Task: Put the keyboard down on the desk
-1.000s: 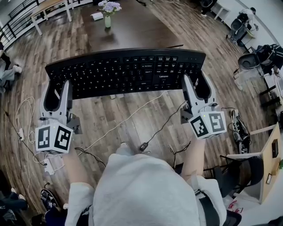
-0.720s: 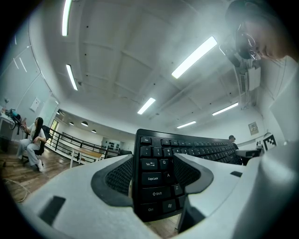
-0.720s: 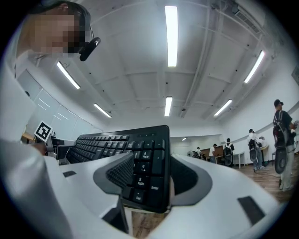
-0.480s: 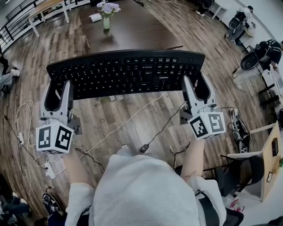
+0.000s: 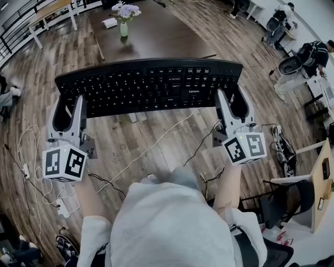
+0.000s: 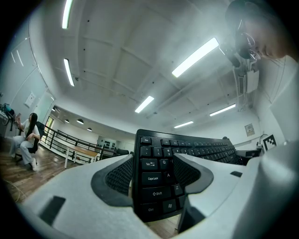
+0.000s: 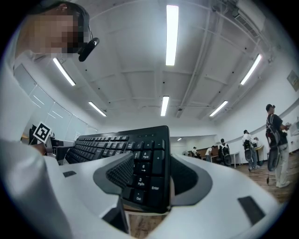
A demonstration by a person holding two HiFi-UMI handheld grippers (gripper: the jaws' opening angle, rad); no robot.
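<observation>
A long black keyboard (image 5: pixel 148 83) hangs in the air above the wooden floor, held level between both grippers. My left gripper (image 5: pixel 67 109) is shut on its left end, and the left gripper view shows the jaws pinching the keyboard (image 6: pixel 156 177) at the Caps Lock and Shift keys. My right gripper (image 5: pixel 235 102) is shut on the right end, jaws clamped over the number pad of the keyboard (image 7: pixel 145 175). A dark wooden desk (image 5: pixel 156 36) lies just beyond the keyboard's far edge.
A vase of purple flowers (image 5: pixel 124 18) and a white object (image 5: pixel 109 22) stand at the desk's far end. Loose cables (image 5: pixel 151 146) run over the floor below. Chairs and seated people (image 5: pixel 308 55) are at the right, and a white bench (image 5: pixel 49 13) stands far left.
The view has crept forward a little: the desk and vase sit slightly nearer the keyboard. Both grippers keep the same hold on the keyboard.
</observation>
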